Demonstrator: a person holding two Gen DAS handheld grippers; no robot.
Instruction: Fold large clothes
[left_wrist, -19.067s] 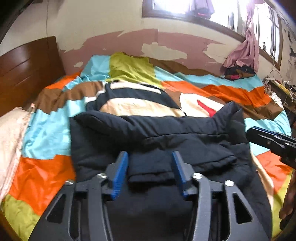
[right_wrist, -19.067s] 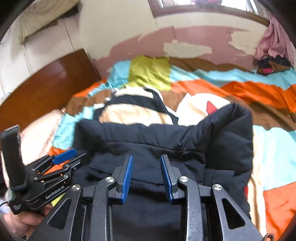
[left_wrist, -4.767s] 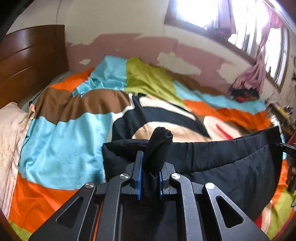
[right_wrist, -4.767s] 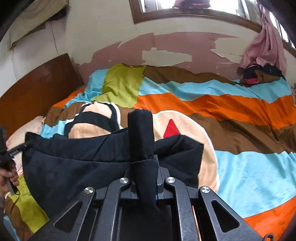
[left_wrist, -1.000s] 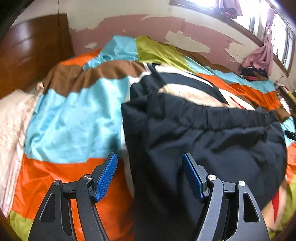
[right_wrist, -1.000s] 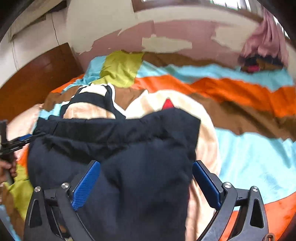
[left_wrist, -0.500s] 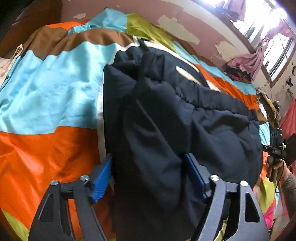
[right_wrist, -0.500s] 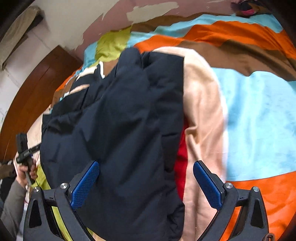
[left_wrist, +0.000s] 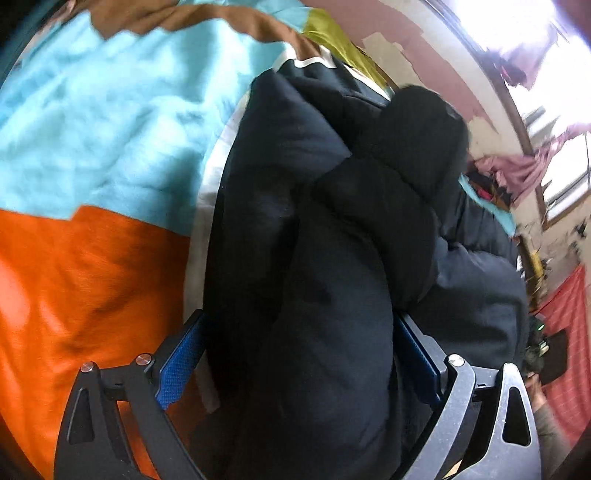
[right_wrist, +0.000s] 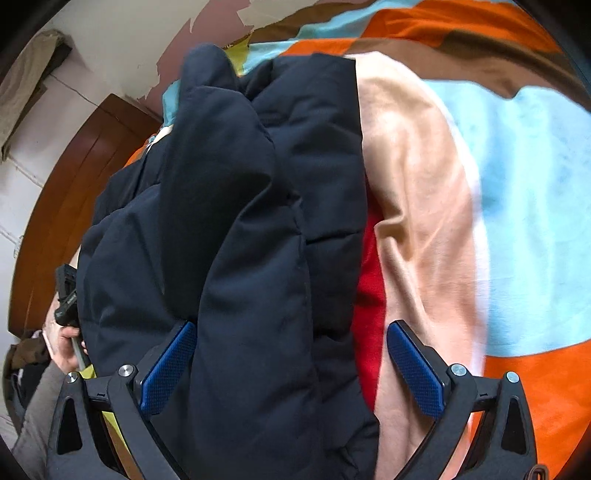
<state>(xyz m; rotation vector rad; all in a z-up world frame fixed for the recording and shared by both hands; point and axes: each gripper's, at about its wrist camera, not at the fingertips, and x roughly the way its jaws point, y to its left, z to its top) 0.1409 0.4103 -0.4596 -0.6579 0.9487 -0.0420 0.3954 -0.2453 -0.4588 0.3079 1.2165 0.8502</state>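
A dark navy padded jacket (left_wrist: 332, 258) lies folded in a thick bundle on the colourful bedspread (left_wrist: 92, 147). My left gripper (left_wrist: 299, 358) is open wide, its blue pads on either side of the bundle's left end, and the fabric fills the gap. In the right wrist view the jacket (right_wrist: 240, 221) also shows. My right gripper (right_wrist: 291, 369) is open wide over the bundle's right end, with one pad against the fabric and the other over the bedspread (right_wrist: 517, 184).
A wooden headboard (right_wrist: 74, 192) stands at the left of the right wrist view. A peeling pink wall (left_wrist: 424, 59) and a bright window (left_wrist: 517, 44) lie beyond the bed. Pink cloth (left_wrist: 517, 173) hangs by the window.
Both grippers have moved in closer and lower onto the folded jacket, which now fills more of each view. Both stay open.
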